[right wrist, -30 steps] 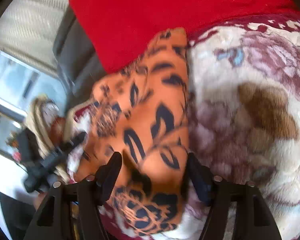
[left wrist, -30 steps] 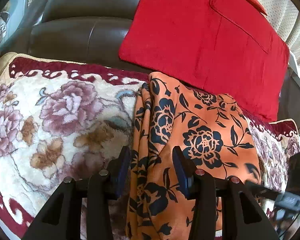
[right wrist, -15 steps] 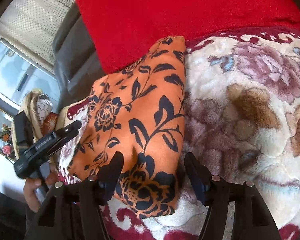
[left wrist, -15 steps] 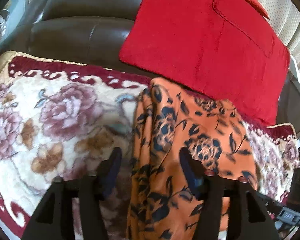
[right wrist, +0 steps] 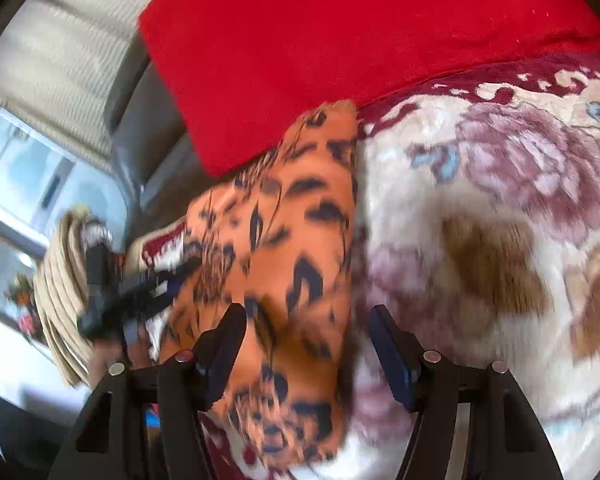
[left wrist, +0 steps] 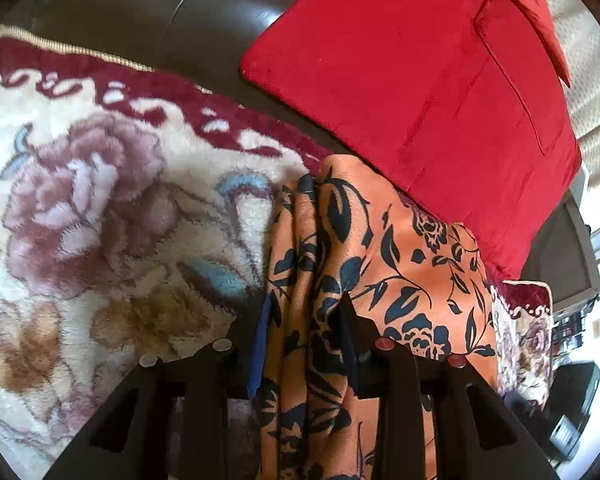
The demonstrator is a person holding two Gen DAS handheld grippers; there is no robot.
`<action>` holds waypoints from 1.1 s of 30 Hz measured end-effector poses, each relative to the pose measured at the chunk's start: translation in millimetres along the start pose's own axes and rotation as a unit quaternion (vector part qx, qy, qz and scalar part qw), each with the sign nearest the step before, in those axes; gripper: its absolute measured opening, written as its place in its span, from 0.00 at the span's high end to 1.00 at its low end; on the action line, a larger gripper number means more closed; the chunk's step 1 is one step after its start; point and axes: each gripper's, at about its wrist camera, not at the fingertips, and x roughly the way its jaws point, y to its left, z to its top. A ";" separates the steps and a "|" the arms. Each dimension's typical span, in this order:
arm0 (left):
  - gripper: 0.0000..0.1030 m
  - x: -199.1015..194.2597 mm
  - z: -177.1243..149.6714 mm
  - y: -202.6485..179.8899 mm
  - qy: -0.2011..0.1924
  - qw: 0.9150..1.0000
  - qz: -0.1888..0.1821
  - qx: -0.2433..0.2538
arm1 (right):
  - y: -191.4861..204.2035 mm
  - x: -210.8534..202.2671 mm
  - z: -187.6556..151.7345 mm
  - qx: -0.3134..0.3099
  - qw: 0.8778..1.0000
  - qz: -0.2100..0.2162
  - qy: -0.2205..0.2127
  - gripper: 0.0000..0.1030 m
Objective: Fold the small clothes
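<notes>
An orange cloth with a black flower print (left wrist: 384, 264) lies folded on a floral plush blanket (left wrist: 100, 216) on a sofa. My left gripper (left wrist: 305, 332) has its jaws closed in on the cloth's bunched left edge, which fills the gap between them. In the blurred right wrist view the same cloth (right wrist: 284, 264) lies under my right gripper (right wrist: 306, 344), which is open with its fingers on either side of the cloth's near end. The left gripper also shows in the right wrist view (right wrist: 140, 292), at the cloth's left side.
A red cushion (left wrist: 428, 76) leans on the dark leather sofa back (left wrist: 148, 12) just behind the cloth; it also shows in the right wrist view (right wrist: 340, 36). A window (right wrist: 24, 184) and a woven basket (right wrist: 56, 304) are at the left.
My left gripper has moved forward and narrowed its jaws onto the cloth's left folded edge. The right gripper stays open and is moving, blurring its view.
</notes>
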 end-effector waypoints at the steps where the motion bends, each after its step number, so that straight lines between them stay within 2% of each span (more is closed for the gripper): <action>1: 0.63 -2.1 -0.8 -4.5 -0.003 1.000 0.003 0.003 | -1.2 4.7 5.1 0.005 1.000 0.000 0.004 0.34; 3: 0.58 -9.9 -4.9 -15.8 -0.006 1.000 0.009 0.022 | -6.6 22.8 17.8 0.020 0.999 0.009 0.029 0.34; 5: 0.43 -18.1 -12.0 -29.2 -0.012 0.999 0.007 0.052 | -9.6 34.0 20.7 0.026 0.999 0.011 0.043 0.34; 6: 0.35 -21.9 -17.6 -35.6 -0.022 0.997 0.017 0.068 | -11.0 42.9 21.0 0.028 0.998 0.017 0.056 0.34; 7: 0.33 -23.5 -22.0 -38.5 -0.031 0.996 0.032 0.082 | -12.0 47.6 19.7 0.029 0.998 0.020 0.061 0.34; 10: 0.34 -13.4 -29.6 -41.6 -0.019 0.989 0.096 0.108 | -7.8 51.6 15.4 0.017 0.998 0.014 0.059 0.34; 11: 0.34 -9.7 -32.5 -41.6 -0.017 0.989 0.102 0.110 | -6.0 51.1 15.5 0.014 0.998 0.012 0.062 0.34; 18: 0.33 -10.2 -37.1 -47.9 -0.023 0.988 0.103 0.112 | 2.4 45.3 12.5 0.007 0.998 -0.005 0.062 0.33; 26: 0.33 -5.2 -31.5 -36.1 -0.020 0.989 0.096 0.110 | 4.3 52.6 12.3 0.003 0.998 -0.010 0.063 0.33; 29: 0.31 2.0 -30.2 -26.7 -0.015 0.991 0.083 0.101 | 4.9 57.2 12.3 -0.001 0.998 -0.009 0.063 0.33; 31: 0.32 5.5 -29.5 -15.7 -0.011 0.994 0.062 0.086 | 9.5 60.1 12.0 -0.017 0.998 -0.022 0.064 0.42; 32: 0.32 6.1 -28.9 -13.1 -0.011 0.995 0.054 0.084 | 11.9 62.5 12.3 -0.022 0.997 -0.020 0.072 0.56; 33: 0.40 6.4 -28.5 -11.8 -0.009 0.995 0.048 0.087 | 16.0 62.5 13.5 -0.029 0.996 -0.028 0.075 0.60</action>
